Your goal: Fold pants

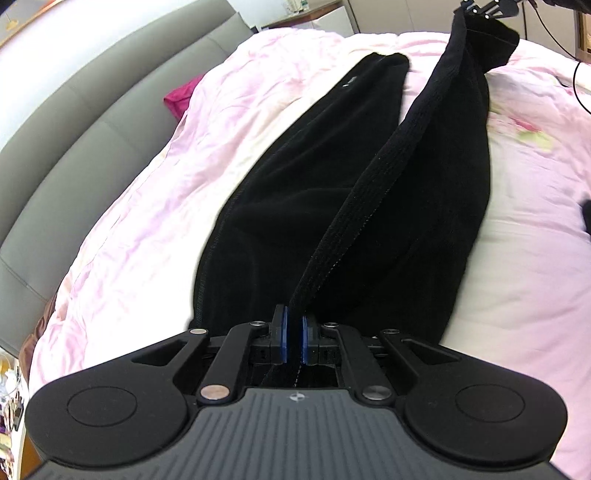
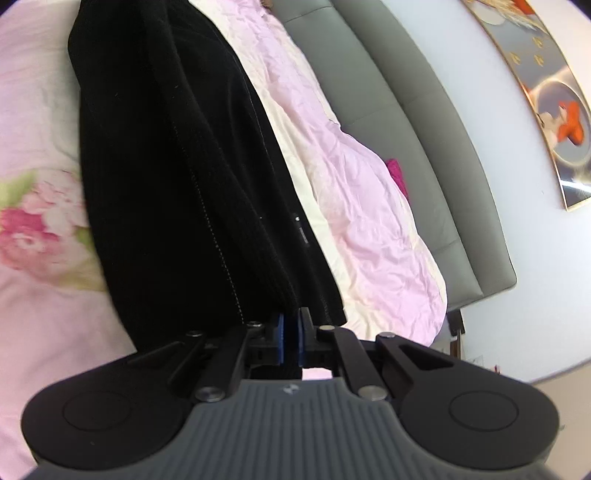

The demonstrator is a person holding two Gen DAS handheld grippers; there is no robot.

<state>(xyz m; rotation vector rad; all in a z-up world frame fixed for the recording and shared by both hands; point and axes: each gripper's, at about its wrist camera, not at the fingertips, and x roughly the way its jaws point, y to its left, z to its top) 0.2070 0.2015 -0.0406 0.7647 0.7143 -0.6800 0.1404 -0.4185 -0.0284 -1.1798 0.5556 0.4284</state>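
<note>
Black pants (image 1: 314, 177) lie lengthwise on a pink floral quilt (image 1: 155, 192). My left gripper (image 1: 294, 334) is shut on one end of the pants' ribbed band, which runs taut up to my right gripper (image 1: 480, 9) at the top, lifted above the bed. In the right wrist view my right gripper (image 2: 291, 332) is shut on the black pants (image 2: 177, 166), which stretch away over the quilt (image 2: 351, 206). One pant leg lies flat on the quilt to the left in the left wrist view.
A grey padded headboard (image 1: 74, 129) runs along the bed's far side and also shows in the right wrist view (image 2: 424, 122). A magenta cloth (image 1: 179, 99) sits by the headboard. A framed picture (image 2: 546, 92) hangs on the wall. Cables (image 1: 576, 85) hang at the right.
</note>
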